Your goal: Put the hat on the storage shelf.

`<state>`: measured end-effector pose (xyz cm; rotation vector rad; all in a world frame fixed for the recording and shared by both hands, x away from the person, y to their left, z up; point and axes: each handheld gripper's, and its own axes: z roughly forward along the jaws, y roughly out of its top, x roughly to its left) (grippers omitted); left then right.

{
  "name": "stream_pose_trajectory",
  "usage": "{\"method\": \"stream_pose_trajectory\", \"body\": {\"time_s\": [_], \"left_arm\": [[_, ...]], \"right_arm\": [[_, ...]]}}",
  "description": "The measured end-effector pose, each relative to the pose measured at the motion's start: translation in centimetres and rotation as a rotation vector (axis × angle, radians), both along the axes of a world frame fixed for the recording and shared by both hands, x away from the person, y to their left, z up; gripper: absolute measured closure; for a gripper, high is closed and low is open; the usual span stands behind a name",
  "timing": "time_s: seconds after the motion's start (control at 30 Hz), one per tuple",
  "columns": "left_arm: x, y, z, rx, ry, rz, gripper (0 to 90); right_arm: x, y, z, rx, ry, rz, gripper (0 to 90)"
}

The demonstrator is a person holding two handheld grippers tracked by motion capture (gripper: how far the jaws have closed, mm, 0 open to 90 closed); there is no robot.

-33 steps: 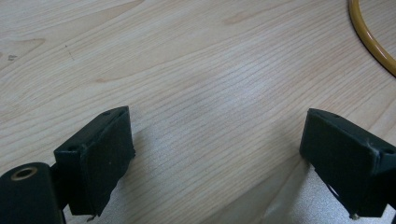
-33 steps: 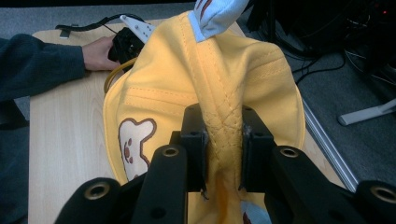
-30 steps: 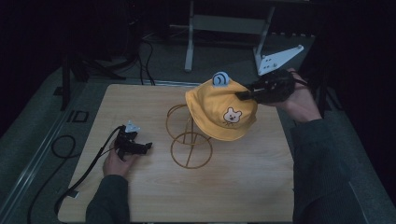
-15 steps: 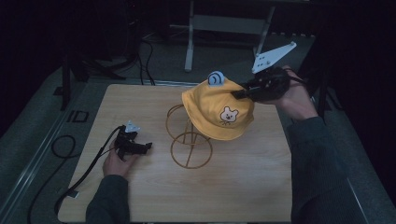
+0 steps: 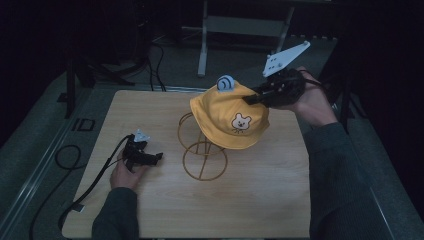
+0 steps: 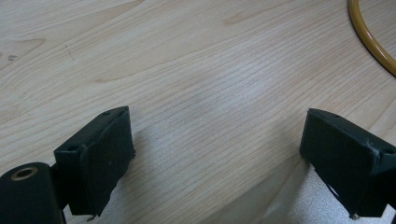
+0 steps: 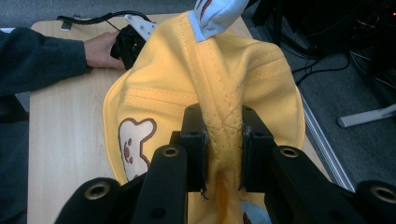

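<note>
A yellow hat (image 5: 227,117) with a bear face and a small blue ear hangs over the top of a gold wire stand (image 5: 200,150) in the middle of the table. My right gripper (image 5: 250,98) is shut on a fold of the yellow hat (image 7: 224,121) at its crown, pinching the cloth between both jaws. My left gripper (image 5: 157,157) rests on the table at the left, apart from the stand. In the left gripper view its fingers (image 6: 98,154) stand wide open over bare wood, and the stand's base ring (image 6: 369,37) curves past the upper right corner.
The wooden table (image 5: 150,110) carries the stand and the left hand. A black cable (image 5: 95,180) trails from the left gripper off the table's left edge. Behind the table stand a grey metal frame (image 5: 205,35) and loose cables on the floor.
The right gripper has carried the hat a little to the left and lower, over the stand's top. The left gripper has stayed put.
</note>
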<state>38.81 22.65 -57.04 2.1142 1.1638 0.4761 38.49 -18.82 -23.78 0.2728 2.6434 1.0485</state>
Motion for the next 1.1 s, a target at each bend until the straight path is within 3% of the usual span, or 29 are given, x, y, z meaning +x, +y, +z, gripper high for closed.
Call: {"method": "stream_pose_trajectory", "body": {"time_s": [0.9, 1.1], "left_arm": [[0.0, 0.0, 0.0, 0.0, 0.0, 0.0, 9.6], [0.0, 0.0, 0.0, 0.0, 0.0, 0.0, 9.6]], "right_arm": [[0.3, 4.0, 0.4, -0.08, 0.002, 0.047, 75.4], [0.6, 5.3, 0.4, -0.124, 0.02, 0.061, 75.4]]}}
